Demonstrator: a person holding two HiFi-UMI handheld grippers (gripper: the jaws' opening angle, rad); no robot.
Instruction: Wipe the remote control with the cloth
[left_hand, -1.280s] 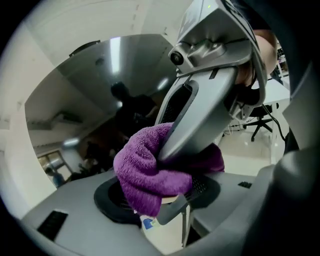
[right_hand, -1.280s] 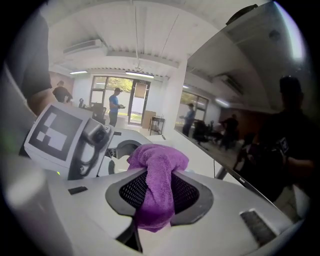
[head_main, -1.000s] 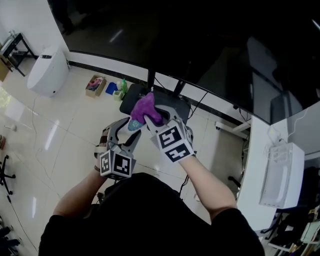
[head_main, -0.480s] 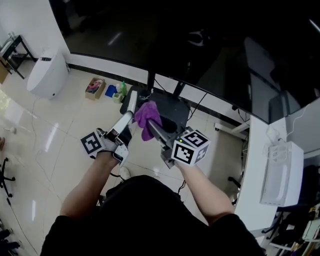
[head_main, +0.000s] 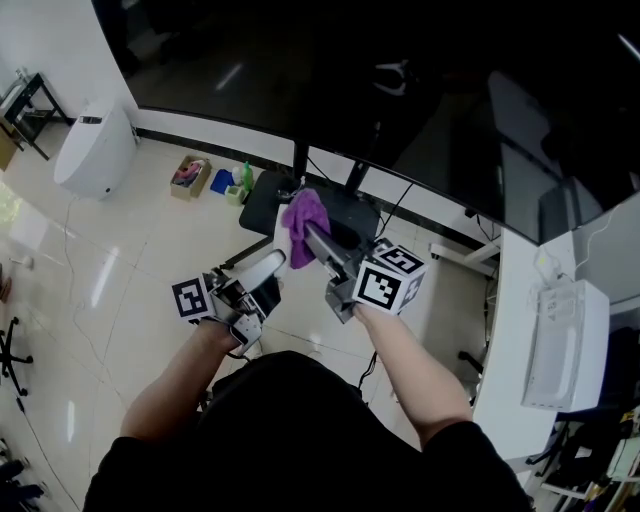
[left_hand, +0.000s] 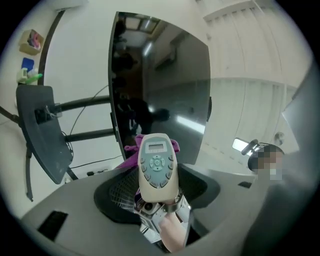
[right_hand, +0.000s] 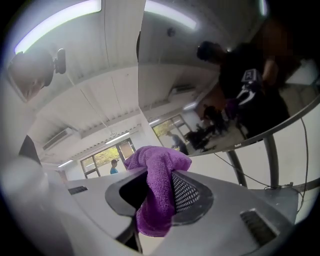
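Observation:
A cream remote control (left_hand: 157, 166) with a small display and grey buttons stands between the jaws of my left gripper (left_hand: 158, 186), which is shut on its lower end. In the head view the remote (head_main: 264, 267) points up and to the right from the left gripper (head_main: 252, 283). A purple cloth (right_hand: 157, 194) is bunched between the jaws of my right gripper (right_hand: 159, 186), which is shut on it. The cloth (head_main: 304, 224) hangs from the right gripper (head_main: 312, 238) just beyond the remote's tip. Whether cloth and remote touch I cannot tell.
Both grippers are held in the air over a pale tiled floor. A large black screen (head_main: 420, 90) on a dark stand base (head_main: 345, 210) lies ahead. A white appliance (head_main: 95, 145) and a small box (head_main: 190, 172) sit at the left, a white desk (head_main: 520, 340) at the right.
A second ago the cloth lay over the remote with both grippers together. The left gripper drew the remote out to the left and turned it; it now lies flatter beside the cloth.

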